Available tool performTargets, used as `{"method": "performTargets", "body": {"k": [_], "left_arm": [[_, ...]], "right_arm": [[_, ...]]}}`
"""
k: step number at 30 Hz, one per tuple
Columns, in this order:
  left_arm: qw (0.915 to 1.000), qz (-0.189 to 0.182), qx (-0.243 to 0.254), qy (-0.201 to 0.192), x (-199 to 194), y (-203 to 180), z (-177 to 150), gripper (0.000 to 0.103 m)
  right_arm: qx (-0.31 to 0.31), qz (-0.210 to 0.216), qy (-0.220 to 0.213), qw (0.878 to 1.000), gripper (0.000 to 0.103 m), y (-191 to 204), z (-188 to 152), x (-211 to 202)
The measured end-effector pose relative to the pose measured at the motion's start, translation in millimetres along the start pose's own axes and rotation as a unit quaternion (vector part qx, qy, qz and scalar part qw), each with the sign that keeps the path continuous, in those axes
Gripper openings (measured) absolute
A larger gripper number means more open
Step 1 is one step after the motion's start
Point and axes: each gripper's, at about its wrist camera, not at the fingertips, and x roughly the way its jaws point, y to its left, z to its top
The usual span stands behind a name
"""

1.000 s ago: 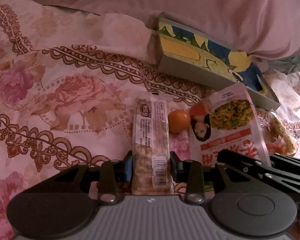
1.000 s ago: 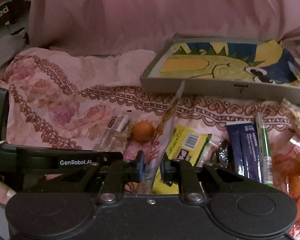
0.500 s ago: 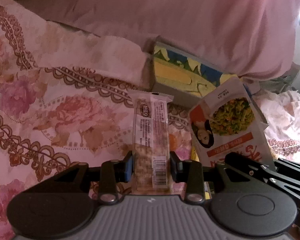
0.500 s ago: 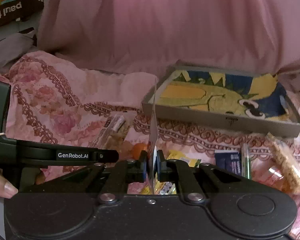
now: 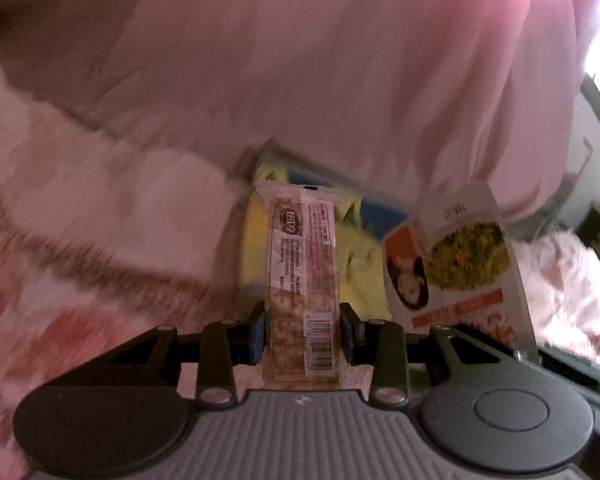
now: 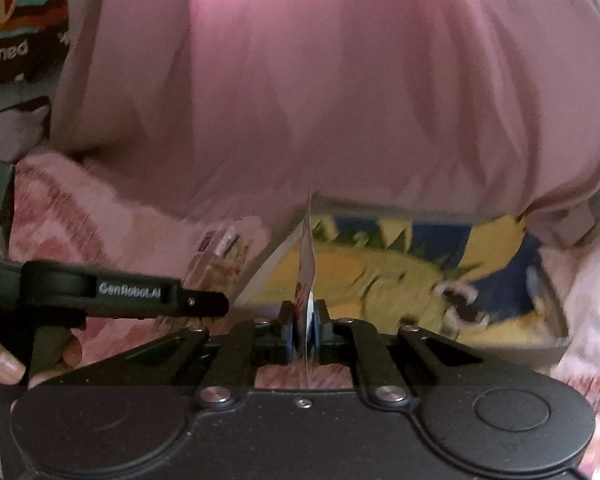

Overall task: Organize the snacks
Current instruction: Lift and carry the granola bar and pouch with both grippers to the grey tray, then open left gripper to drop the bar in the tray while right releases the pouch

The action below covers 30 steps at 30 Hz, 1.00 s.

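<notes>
One cracker packet (image 5: 302,292), long axis running 6 to 12 o'clock, stands clamped between the left gripper (image 5: 302,330) pads. One flat noodle pouch (image 6: 307,280), seen edge-on and upright, is pinched in the right gripper (image 6: 305,330). One tray (image 6: 556,332) with a cartoon print lies beyond at 1 o'clock on the floral bedspread (image 5: 80,240).

I see a bed under a pink floral bedspread (image 6: 100,224); a shallow cartoon-printed tray (image 6: 400,272) lies on it, against the plain pink quilt (image 6: 340,100).
</notes>
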Motion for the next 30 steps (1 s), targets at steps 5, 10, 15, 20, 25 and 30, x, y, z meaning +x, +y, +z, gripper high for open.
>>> {"method": "performTargets", "body": {"k": [5,10,15,20,25,30], "left_arm": [[0.9994,-0.007,-0.015,-0.031,48,-13,29,0.04],[0.9999,0.002,0.003,-0.015,98,-29,47,0.04],[0.9997,0.012,0.022,0.004,131,-39,54,0.04],[0.9982,0.031,0.045,0.023,151,-49,53,0.04],[0.9963,0.044,0.058,0.046,159,-56,47,0.04],[0.9933,0.062,0.068,0.069,172,-59,46,0.04]], "right_arm": [[0.02,-0.024,-0.019,0.999,0.01,-38,16,34],[0.068,-0.026,-0.025,0.997,0.01,-65,24,68],[0.107,-0.023,-0.006,0.994,0.01,-80,19,98],[0.141,-0.022,0.009,0.99,0.01,-92,10,112],[0.167,-0.03,0.018,0.985,0.012,-103,7,114],[0.18,-0.063,0.047,0.98,0.019,-110,5,115]]}}
